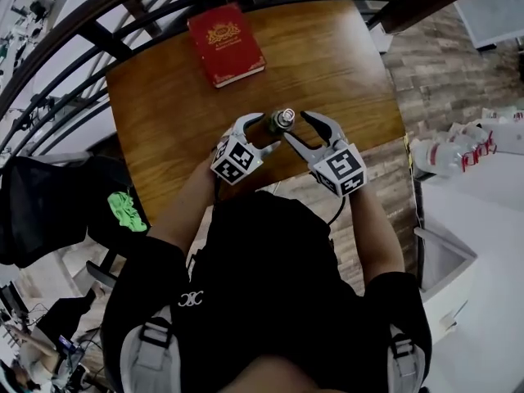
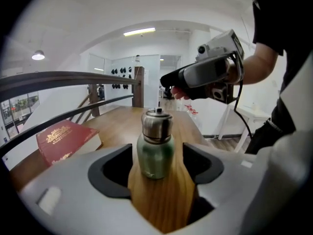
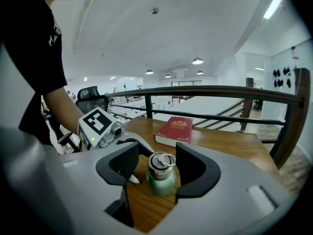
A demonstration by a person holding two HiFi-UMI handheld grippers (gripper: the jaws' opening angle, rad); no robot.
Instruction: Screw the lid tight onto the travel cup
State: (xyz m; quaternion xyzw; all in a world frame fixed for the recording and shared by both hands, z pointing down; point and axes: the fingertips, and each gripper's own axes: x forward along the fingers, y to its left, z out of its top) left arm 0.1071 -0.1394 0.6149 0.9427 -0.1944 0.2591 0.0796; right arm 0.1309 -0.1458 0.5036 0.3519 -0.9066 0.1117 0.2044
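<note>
Clearance shows on both sides of the travel cup [image 2: 154, 160] in the left gripper view: the left gripper [image 1: 268, 133] stands wide open, its dark pads [image 2: 115, 173] flanking the green body without touching it, and it holds nothing. The right gripper [image 1: 295, 124] is likewise parted and empty. In its own view the cup sits between its pads, with a gap to each.

The cup stands upright, its long axis vertical, and the steel lid [image 2: 156, 125] sits on top with a small loop handle uppermost. Whether the lid is threaded fully home cannot be told from here.

From above, the cup lies straight ahead of both grippers and between them, the left coming in from the cup's left and the right from its right. Their tips converge on it like two sides of a wedge. Neither is clearly the nearer, though the right gripper's tips look slightly closer to the lid.

Both grippers point forward and somewhat downward, marker cubes turned up toward the head camera. The person's forearms angle inward from the body.

The cup rests on the wooden desk [image 1: 164, 97] near the edge closest to the person. A red book [image 1: 226, 44] lies well apart from it toward the far side.

By my reading, the coming move depends on height: one gripper needs the body to steady it, the other needs the lid above it.
</note>
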